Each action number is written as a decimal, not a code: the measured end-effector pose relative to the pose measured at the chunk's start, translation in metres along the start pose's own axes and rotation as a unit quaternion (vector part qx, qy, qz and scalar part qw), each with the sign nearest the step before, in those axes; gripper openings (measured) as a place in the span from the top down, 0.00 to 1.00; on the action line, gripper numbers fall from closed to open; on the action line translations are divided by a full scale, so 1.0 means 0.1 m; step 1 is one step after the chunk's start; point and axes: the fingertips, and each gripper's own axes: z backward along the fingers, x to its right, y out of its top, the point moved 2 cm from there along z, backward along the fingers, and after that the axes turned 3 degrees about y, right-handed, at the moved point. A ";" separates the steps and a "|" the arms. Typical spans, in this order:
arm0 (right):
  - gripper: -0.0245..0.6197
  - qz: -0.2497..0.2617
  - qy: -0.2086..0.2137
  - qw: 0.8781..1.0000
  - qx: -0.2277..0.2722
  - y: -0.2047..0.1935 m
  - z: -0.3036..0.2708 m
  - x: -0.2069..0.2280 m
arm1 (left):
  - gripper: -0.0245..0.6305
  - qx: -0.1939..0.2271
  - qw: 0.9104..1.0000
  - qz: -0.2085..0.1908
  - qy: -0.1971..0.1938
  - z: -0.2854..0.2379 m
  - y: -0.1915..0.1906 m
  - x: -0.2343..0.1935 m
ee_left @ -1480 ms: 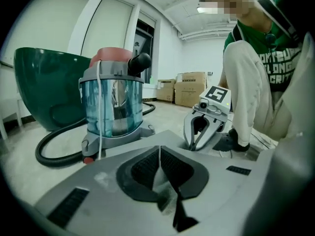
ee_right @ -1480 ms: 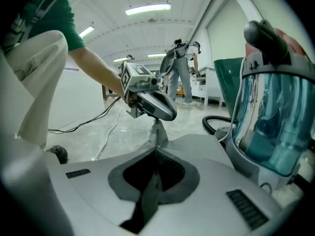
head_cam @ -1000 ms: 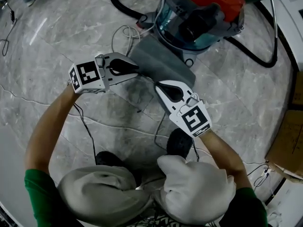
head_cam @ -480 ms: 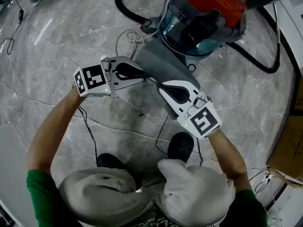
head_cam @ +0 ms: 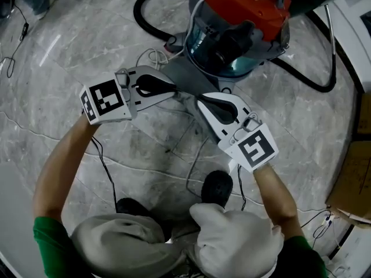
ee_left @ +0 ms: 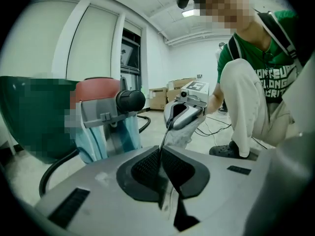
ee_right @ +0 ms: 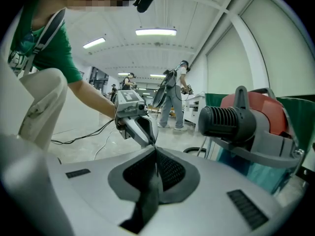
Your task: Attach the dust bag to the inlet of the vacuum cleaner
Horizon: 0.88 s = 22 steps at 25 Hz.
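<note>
Nearest to us are the knees in pale trousers (head_cam: pixel 127 248) and a black shoe (head_cam: pixel 217 187) on the grey marble floor (head_cam: pixel 75 39), with a thin cable (head_cam: pixel 104 161) trailing across it; both bare forearms reach out from there.

The left gripper (head_cam: pixel 169 90) has its jaws pinched tight on a thin edge of the grey dust bag (head_cam: pixel 186 80); in the left gripper view that edge runs straight from the closed pads over to the other gripper. The right gripper (head_cam: pixel 202 100) is the same story, jaws squeezed together on the fabric, which drapes down dark between them in the right gripper view. So the bag edge is pulled taut between the two tips, which face each other quite close together; we can't tell whether the bag's lower part touches the floor.

Just past the bag, toward the far edge of the floor, stands the vacuum cleaner (head_cam: pixel 240 22), red top over a teal see-through tank. Its black ribbed fitting (head_cam: pixel 232 36) points our way, with the bag near it but not on it. A white cord (head_cam: pixel 152 55) lies coiled beside the tank and a black hose (head_cam: pixel 152 13) loops behind it. A cardboard box (head_cam: pixel 353 178) sits off at the floor's right edge.
</note>
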 end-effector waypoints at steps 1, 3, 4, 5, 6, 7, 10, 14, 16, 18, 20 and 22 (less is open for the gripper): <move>0.94 -0.002 -0.003 1.000 0.005 0.04 0.01 0.02 | 0.93 -0.002 1.000 -0.007 0.000 0.01 0.04 -0.01; 0.94 -0.007 -0.010 1.000 0.016 0.11 0.04 0.05 | 0.93 -0.007 1.000 -0.013 0.002 0.04 0.14 -0.03; 0.94 -0.008 -0.014 1.000 0.020 0.15 0.05 0.07 | 0.93 -0.009 1.000 -0.014 0.004 0.06 0.19 -0.05; 0.94 -0.009 -0.017 1.000 0.023 0.19 0.07 0.08 | 0.93 -0.010 1.000 -0.017 0.005 0.07 0.24 -0.06; 0.94 -0.010 -0.019 0.999 0.027 0.22 0.08 0.10 | 0.93 -0.011 1.000 -0.020 0.005 0.08 0.28 -0.07; 0.94 -0.009 -0.022 0.999 0.030 0.26 0.10 0.12 | 0.93 -0.011 1.000 -0.023 0.004 0.09 0.33 -0.09; 0.94 -0.007 -0.032 0.999 0.039 0.38 0.16 0.14 | 0.93 -0.015 0.999 -0.032 -0.001 0.12 0.46 -0.10; 0.94 -0.015 -0.049 0.998 0.047 0.51 0.24 0.22 | 0.93 -0.017 0.998 -0.054 0.004 0.15 0.66 -0.16; 0.94 -0.016 -0.058 0.997 0.050 0.57 0.27 0.28 | 0.93 -0.018 0.998 -0.062 0.009 0.15 0.75 -0.21; 0.94 -0.014 -0.068 0.996 0.053 0.62 0.29 0.34 | 0.93 -0.018 0.997 -0.077 0.011 0.15 0.82 -0.26; 0.94 -0.017 -0.080 0.995 0.051 0.65 0.32 0.39 | 0.93 -0.019 0.996 -0.086 0.014 0.14 0.89 -0.33; 0.94 -0.021 -0.091 0.994 0.054 0.67 0.34 0.46 | 0.93 -0.022 0.995 -0.094 0.018 0.12 0.96 -0.39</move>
